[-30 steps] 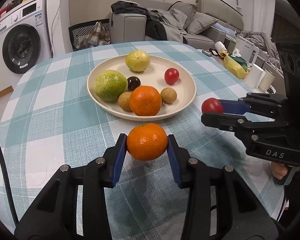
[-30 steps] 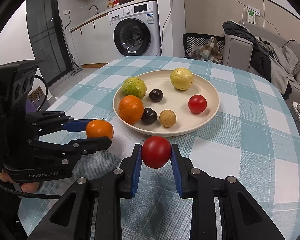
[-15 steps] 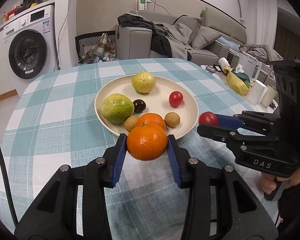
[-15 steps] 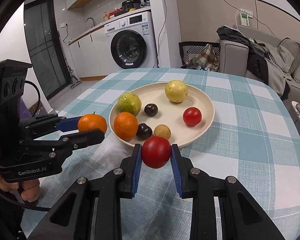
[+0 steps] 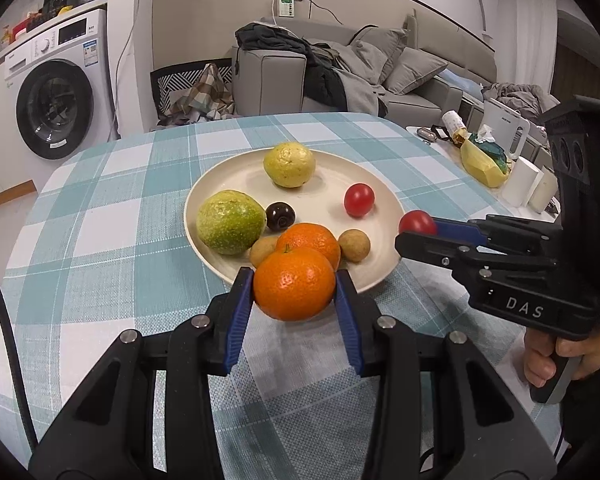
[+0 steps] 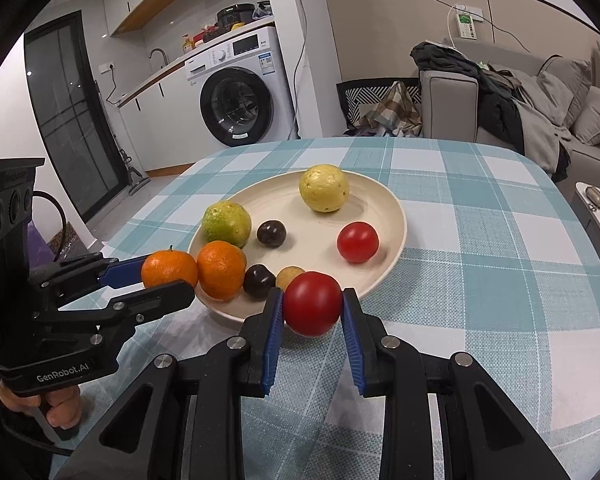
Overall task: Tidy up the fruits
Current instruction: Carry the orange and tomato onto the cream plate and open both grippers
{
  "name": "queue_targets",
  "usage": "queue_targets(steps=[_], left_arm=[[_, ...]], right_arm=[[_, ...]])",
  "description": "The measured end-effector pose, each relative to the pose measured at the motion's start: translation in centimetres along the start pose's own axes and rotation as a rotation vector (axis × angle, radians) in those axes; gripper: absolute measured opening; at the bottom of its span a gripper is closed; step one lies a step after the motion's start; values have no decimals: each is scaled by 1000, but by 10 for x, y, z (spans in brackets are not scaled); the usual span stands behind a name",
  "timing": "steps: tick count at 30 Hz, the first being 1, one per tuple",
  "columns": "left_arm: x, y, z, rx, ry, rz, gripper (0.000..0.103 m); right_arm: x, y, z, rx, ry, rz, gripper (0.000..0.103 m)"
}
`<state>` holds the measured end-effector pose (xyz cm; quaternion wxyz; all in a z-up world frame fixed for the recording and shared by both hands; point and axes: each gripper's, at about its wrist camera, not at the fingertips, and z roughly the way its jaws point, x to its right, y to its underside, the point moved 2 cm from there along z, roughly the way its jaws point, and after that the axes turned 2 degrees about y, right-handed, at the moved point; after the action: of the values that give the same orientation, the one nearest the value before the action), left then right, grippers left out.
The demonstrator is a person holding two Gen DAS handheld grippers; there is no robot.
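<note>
Left view: my left gripper point(image 5: 295, 294) squeezes an orange point(image 5: 294, 286) in its jaws, right above the plate point(image 5: 216, 188) rim. Next, lower it past the other orange point(image 5: 310, 239).

Right view: my right gripper point(image 6: 312, 312) squeezes a tomato point(image 6: 312, 303) at the near rim; bare plate lies ahead.

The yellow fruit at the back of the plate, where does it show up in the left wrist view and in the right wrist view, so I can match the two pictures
Left wrist view: the yellow fruit sits just above centre, at the far side of the plate.
Right wrist view: the yellow fruit is at centre, slightly above the middle, again at the plate's far side.
Shared landmark: the washing machine, beyond the table, left of the fruit in both views.
</note>
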<state>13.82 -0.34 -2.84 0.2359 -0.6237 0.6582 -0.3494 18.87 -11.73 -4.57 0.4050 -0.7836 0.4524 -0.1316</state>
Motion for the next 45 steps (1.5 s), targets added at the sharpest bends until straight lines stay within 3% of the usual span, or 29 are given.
queue_targets(steps=[16,41,45], left_arm=[[-4,-14,27,-10,-21,-4,37],[-10,-18,35,18,-61,-44,37],[-13,-17,31,30,-60,-56,38]], right_arm=[[3,-10,16,-20,-7,38,30],[-6,-12,24,-48,20,8,30],[-10,-12,24,-48,11,-14,41]])
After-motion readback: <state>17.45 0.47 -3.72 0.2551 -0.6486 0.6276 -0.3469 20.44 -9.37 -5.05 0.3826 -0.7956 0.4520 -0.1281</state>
